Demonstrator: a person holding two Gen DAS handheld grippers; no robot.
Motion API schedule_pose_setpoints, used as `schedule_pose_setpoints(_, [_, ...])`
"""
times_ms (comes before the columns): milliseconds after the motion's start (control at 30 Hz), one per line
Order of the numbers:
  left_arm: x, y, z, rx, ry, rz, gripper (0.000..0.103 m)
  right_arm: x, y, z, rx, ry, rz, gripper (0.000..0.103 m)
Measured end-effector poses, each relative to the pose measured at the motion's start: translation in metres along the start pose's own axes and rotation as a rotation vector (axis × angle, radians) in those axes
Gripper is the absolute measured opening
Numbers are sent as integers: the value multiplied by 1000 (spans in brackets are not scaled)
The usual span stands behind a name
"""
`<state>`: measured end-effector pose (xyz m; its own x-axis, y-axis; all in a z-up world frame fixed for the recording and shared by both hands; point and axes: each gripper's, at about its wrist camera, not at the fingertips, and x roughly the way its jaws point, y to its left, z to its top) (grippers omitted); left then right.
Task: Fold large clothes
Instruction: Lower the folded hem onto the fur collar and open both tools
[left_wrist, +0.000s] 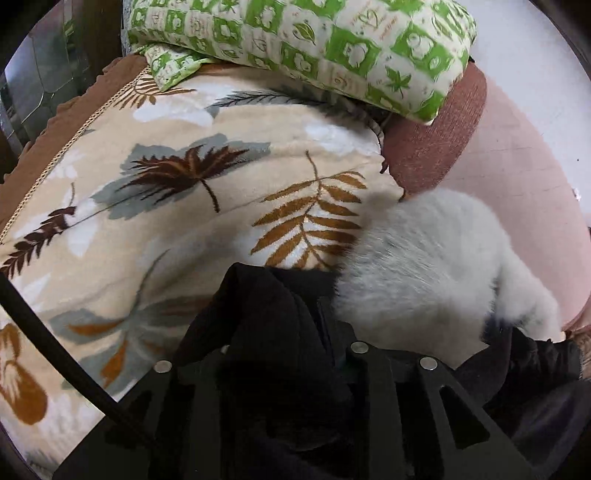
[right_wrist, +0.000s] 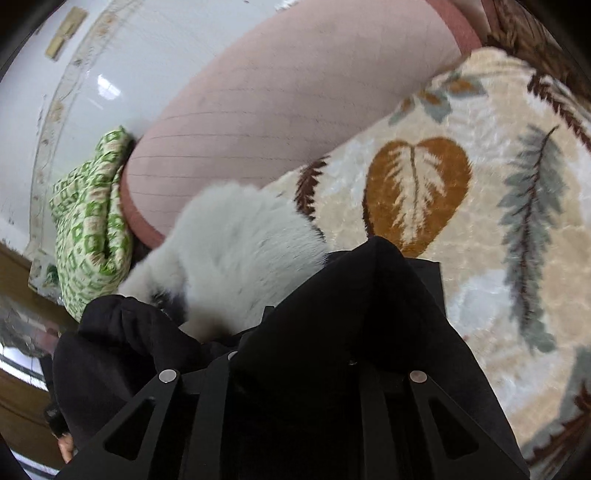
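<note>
A bed fills both views, spread with a cream plush blanket (left_wrist: 177, 206) printed with brown, rust and grey leaves, and a white wall (right_wrist: 122, 48) rises behind it. At the head lies a green-and-white patterned pillow (left_wrist: 303, 48), resting partly on the blanket and partly on a reddish-brown padded edge (left_wrist: 439, 136), beside which a pale pink quilted panel (right_wrist: 288, 96) runs along the wall. The black garment (left_wrist: 280, 332) with its white fur trim (left_wrist: 417, 258) hangs bunched between the two tools, just above the blanket. In the left wrist view, the left gripper (left_wrist: 291, 325) has black cloth draped over and between its fingers, so the tips are buried; the jaws look closed down on a fold of the garment, with the fur spilling out to the right side. In the right wrist view, the right gripper (right_wrist: 332, 306) is likewise swallowed by a peak of black fabric pinched up between its fingers, the fur lying to its left toward the pillow. A black cable (left_wrist: 55, 354) crosses the lower left of the left wrist view.
</note>
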<state>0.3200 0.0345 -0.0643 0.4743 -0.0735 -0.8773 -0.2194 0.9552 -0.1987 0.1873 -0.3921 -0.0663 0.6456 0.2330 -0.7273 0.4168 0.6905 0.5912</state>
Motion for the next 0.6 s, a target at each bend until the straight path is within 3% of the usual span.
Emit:
schedule_pose_setpoints(167, [-3, 1, 0, 0, 8, -38, 35, 7, -16, 0, 64, 24, 58, 20])
schedule_pose_setpoints(233, [-16, 7, 2, -11, 17, -104, 51, 1, -13, 0, 67, 33, 62, 23])
schedule_pose_setpoints(300, [-39, 18, 3, -41, 7, -180, 64, -12, -7, 1, 50, 26, 65, 34])
schedule_pose_setpoints(333, [-55, 25, 4, -59, -11, -212, 73, -23, -3, 2, 35, 8, 71, 50])
schedule_pose_setpoints(367, [-69, 31, 5, -73, -34, -224, 74, -30, 0, 3, 27, -4, 77, 67])
schedule_pose_setpoints(433, [-97, 40, 6, -89, -76, -222, 76, -56, 8, 3, 10, -59, 56, 84])
schedule_pose_setpoints(533, [-140, 54, 3, -89, -131, -191, 76, -89, 20, 1, -45, -162, -22, 92])
schedule_pose_setpoints(600, [-168, 62, -9, -68, -176, -167, 76, -115, 30, -2, -82, -216, -61, 92])
